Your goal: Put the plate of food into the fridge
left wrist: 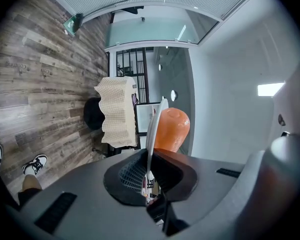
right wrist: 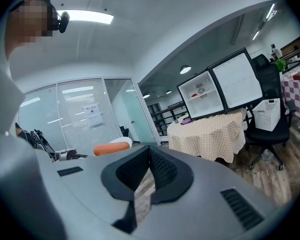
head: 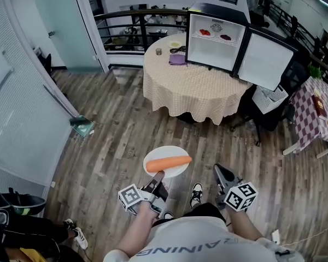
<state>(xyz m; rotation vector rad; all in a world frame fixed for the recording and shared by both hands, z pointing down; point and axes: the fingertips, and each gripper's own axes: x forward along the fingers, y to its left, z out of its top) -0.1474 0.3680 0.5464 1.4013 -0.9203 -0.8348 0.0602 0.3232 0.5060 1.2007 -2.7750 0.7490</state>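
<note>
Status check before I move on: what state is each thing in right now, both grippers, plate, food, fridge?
left gripper: shut on the plate's rim.
right gripper: shut, empty.
plate: held above the floor, not yet in the fridge.
carrot: lying across the plate.
fridge: standing on the table, interior exposed.
door: swung wide open.

One plate (head: 167, 150), one carrot (head: 168, 163), two tongs (head: 158, 174) (head: 217, 168), one fridge (head: 216, 43)
</note>
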